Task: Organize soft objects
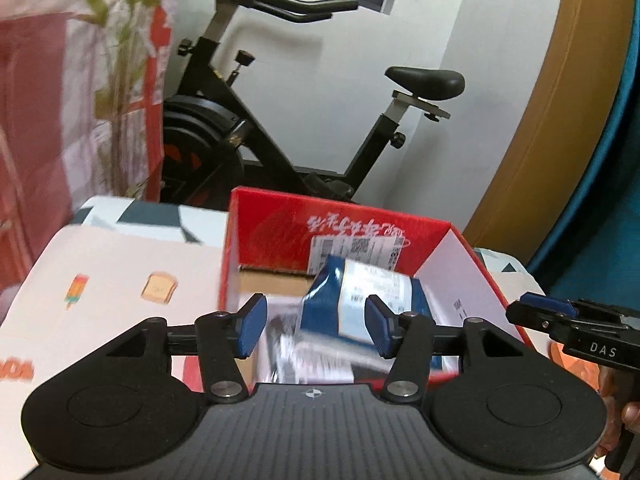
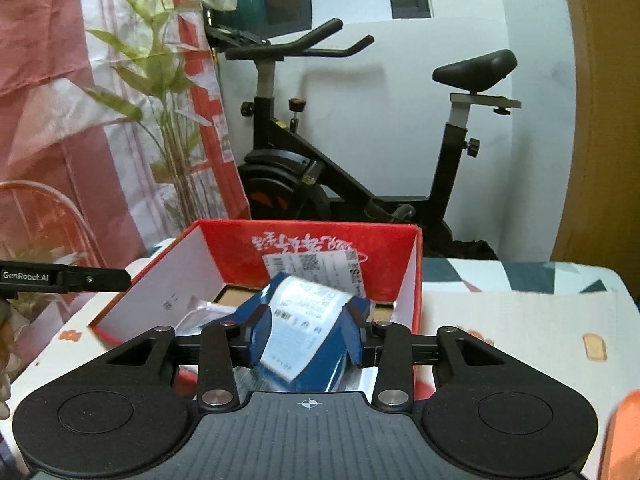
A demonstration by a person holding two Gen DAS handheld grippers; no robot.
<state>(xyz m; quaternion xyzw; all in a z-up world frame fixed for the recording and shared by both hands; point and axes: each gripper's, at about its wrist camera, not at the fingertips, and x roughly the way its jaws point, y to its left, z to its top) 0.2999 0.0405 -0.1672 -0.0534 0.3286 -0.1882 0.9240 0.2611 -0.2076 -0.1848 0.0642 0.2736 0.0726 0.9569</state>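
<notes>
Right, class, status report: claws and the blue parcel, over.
Left claw open, empty. Right claw open, empty. Blue parcel in red box. Nothing blocking.

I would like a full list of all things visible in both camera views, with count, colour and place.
open cardboard box: one, red outside, white inside; on the table.
soft plastic parcel with white label: one, blue; in the box.
printed tablecloth: one, white; under the box.
exercise bike: one, black; behind the table.
leafy plant: one, green; at left.
curtain: one, red-white; far left.
left gripper: one, blue fingers, open.
right gripper: one, flanking the parcel.
</notes>
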